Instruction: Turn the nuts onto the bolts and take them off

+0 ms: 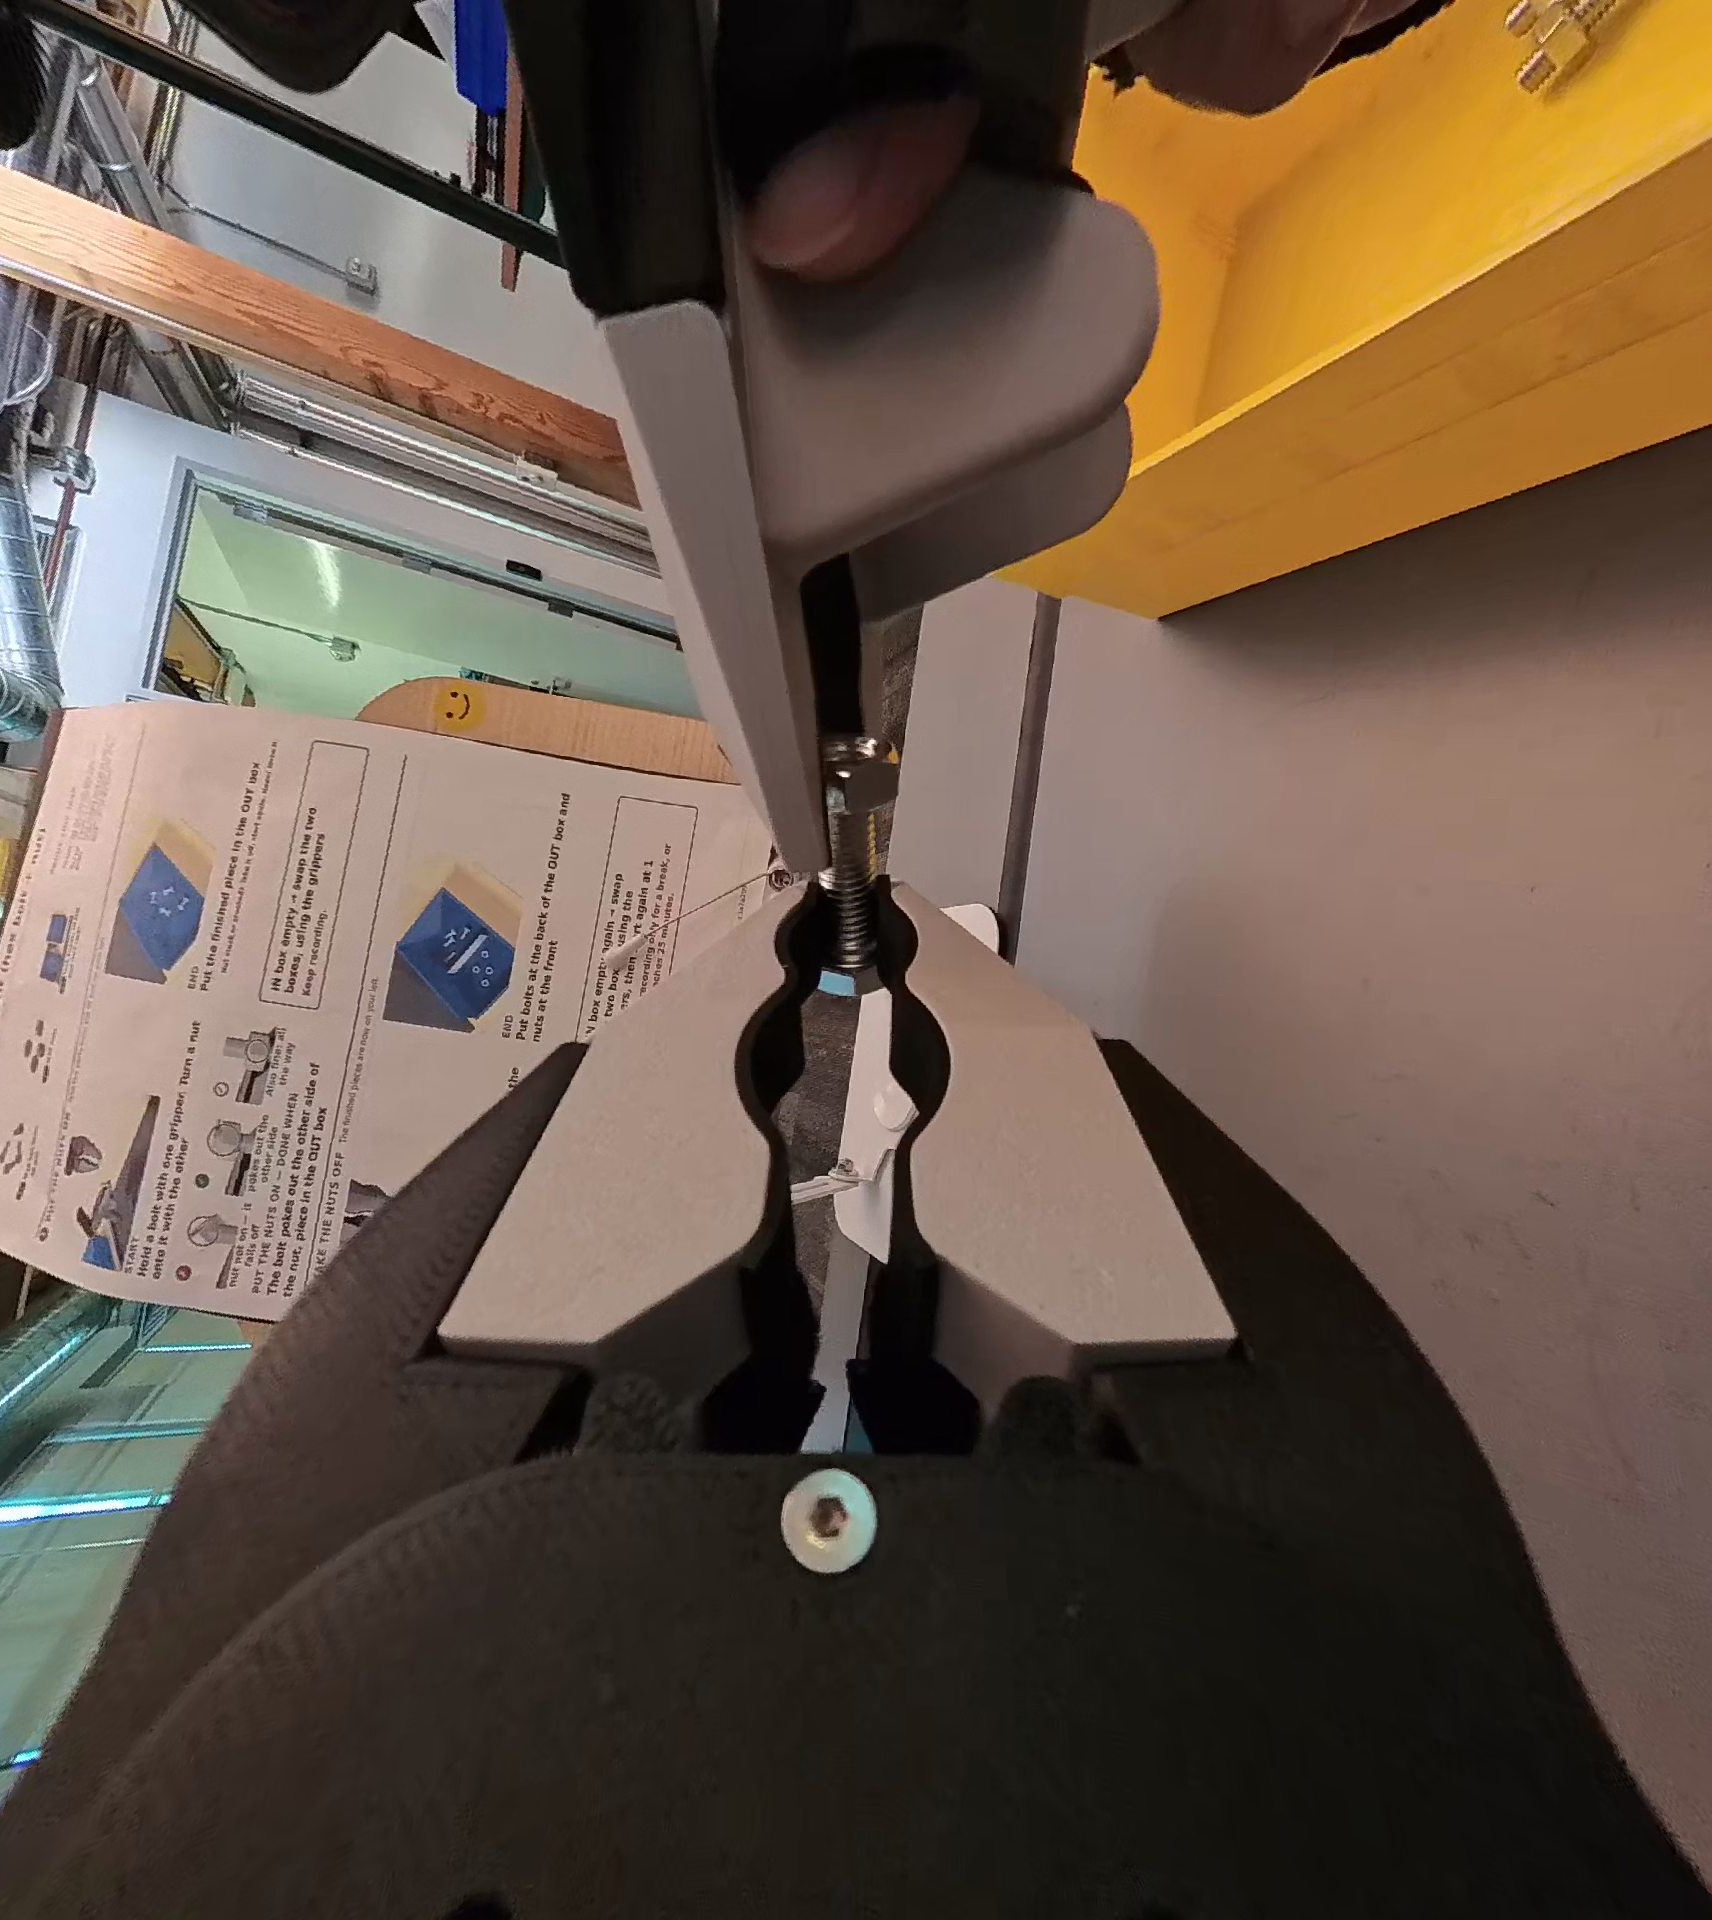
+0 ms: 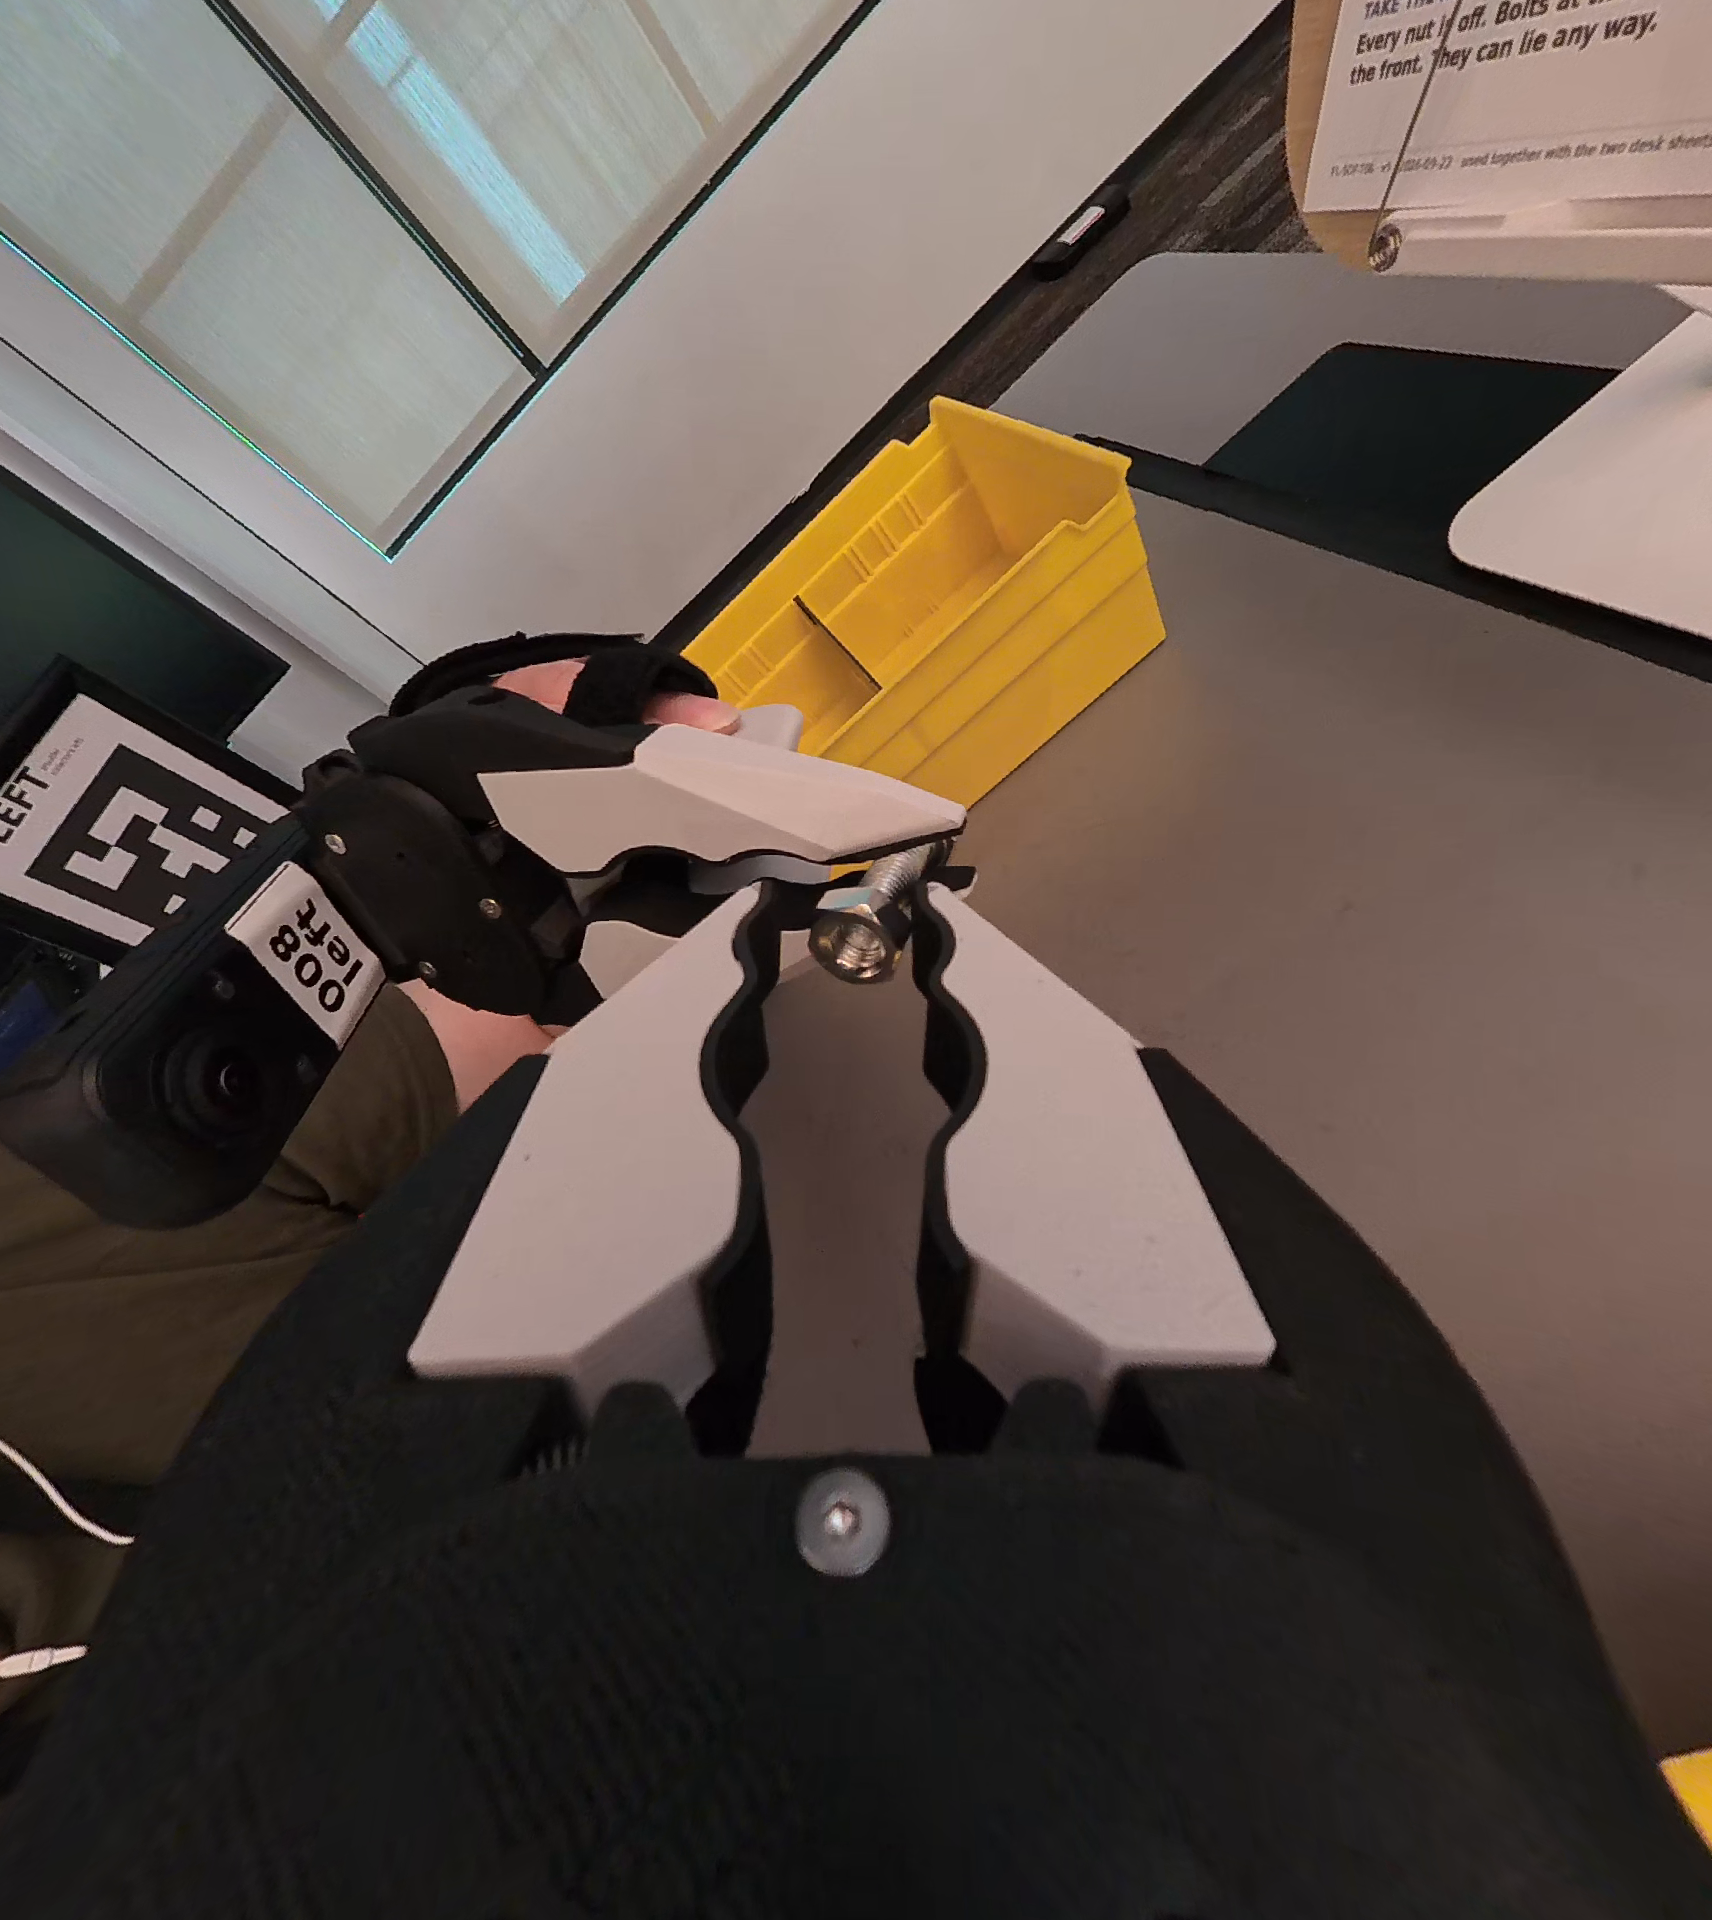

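The bolt [image 1: 847, 920] is held off the bench, clamped across its thread in the tip notch of my left gripper [image 1: 847, 904], which is closed on it. In the right wrist view that gripper reaches in from the left with its fingers stacked flat. A person's hand [image 2: 561, 686] is strapped in behind it, and a camera [image 2: 208, 1081] is mounted on its body.

The nut [image 2: 857, 940] sits on the bolt's free end, its threaded hole facing my right camera. It lies between the tips of my right gripper [image 2: 847, 914], which is set narrow around it. The right pad looks to be against a flat of the nut, while a thin gap shows on the left, so I cannot tell whether I am pinching it. In the left wrist view the tips of my two grippers nearly meet along the thread, with only a short bare stretch between them.

Behind the bolt a yellow bin [image 2: 1039, 644] stands near the far edge of the bench [image 2: 1351, 987], its near corner close to the left gripper's tip. To the right the grey bench top runs open as far as the base of a white stand [image 2: 1610, 520] at the right edge.
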A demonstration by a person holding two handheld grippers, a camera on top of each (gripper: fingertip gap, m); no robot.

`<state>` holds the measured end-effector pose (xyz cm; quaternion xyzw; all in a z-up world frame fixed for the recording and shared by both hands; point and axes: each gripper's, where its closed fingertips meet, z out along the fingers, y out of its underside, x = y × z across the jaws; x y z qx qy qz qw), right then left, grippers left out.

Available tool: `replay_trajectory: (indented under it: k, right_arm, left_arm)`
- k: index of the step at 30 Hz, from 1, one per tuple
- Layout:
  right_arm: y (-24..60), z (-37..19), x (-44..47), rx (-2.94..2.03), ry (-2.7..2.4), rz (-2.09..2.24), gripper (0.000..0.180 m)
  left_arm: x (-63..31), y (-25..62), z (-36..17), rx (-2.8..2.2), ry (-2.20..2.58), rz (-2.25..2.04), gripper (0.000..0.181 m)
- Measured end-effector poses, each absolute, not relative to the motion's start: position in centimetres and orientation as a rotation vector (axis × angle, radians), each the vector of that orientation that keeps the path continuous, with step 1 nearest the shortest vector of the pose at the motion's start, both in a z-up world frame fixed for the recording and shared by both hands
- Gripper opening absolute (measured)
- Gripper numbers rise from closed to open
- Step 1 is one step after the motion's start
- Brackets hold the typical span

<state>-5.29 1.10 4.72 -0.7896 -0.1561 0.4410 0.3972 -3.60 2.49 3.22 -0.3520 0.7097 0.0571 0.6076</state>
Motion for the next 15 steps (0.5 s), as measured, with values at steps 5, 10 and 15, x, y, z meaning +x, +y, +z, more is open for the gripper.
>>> replay_trajectory:
  k: [5, 10, 15]
  right_arm:
    - [1.1, 4.8, -5.3, -1.995, -0.4, 1.111, 0.026]
    - [1.06, 4.88, -5.35, -1.991, -0.405, 1.11, 0.026]
    - [1.09, 5.0, -5.36, -1.984, -0.409, 1.106, 0.027]
  left_arm:
    - [-3.61, 2.47, 3.31, -0.819, 1.637, 0.121, 0.007]
    - [-3.63, 2.45, 3.42, -0.825, 1.633, 0.107, 0.007]
    - [-3.66, 2.48, 3.53, -0.828, 1.629, 0.102, 0.007]
